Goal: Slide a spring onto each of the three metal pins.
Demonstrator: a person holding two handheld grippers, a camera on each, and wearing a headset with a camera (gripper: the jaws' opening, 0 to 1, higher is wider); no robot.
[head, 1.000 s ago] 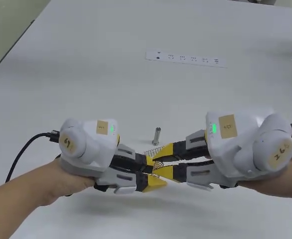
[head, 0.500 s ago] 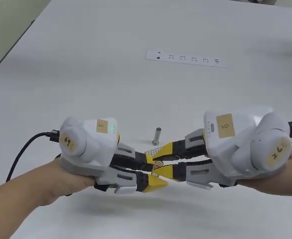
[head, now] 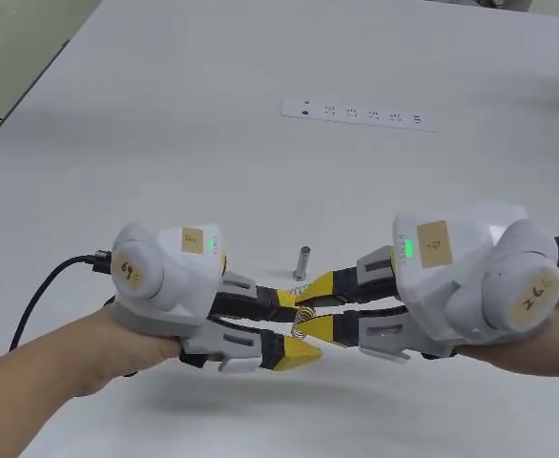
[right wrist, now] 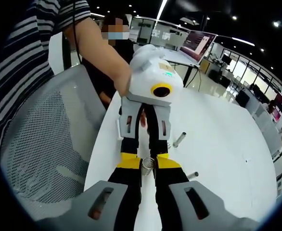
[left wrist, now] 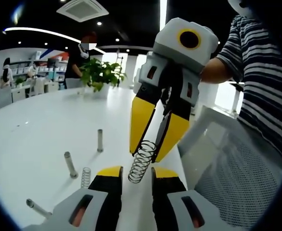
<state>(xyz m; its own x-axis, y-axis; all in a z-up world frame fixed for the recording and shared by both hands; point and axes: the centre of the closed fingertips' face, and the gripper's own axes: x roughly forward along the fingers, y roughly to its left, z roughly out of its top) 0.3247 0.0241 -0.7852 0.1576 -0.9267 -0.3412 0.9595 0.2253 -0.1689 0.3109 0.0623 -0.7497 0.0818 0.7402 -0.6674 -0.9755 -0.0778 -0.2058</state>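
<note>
**Item: spring (head: pixel 302 318).** A short, open coil of thin wire.

**Location:** you are holding it off the table (head: pixel 165 114), on the near side of the upright pin (head: pixel 303 260) and close to it. It sits where the tips of your two grippers are meeting.

**Right gripper (right wrist: pixel 147 162):** its yellow tips are pinching one end of the coil, closed onto it across its width.

**Left gripper (left wrist: pixel 137 174):** its jaws are standing parted. The coil's free end is hanging in the gap between them and is not clearly touching either side.

**Handling (judged):**
- The spring is looking very light and springy, and easy to crush or kink sideways.
- A hard squeeze on the round wire is likely to be flicking it out of the tips.
- You are best taking it lightly near one end, across the diameter, leaving the bore and the far end clear for a pin.

**Upright pin (judged):** smooth, stiff metal, standing free. It is likely to be tipping over if you nudge it.

**Also in stock:** a second spring (left wrist: pixel 86 177) is standing on the table just beside a standing pin, probably that same upright pin.
</note>
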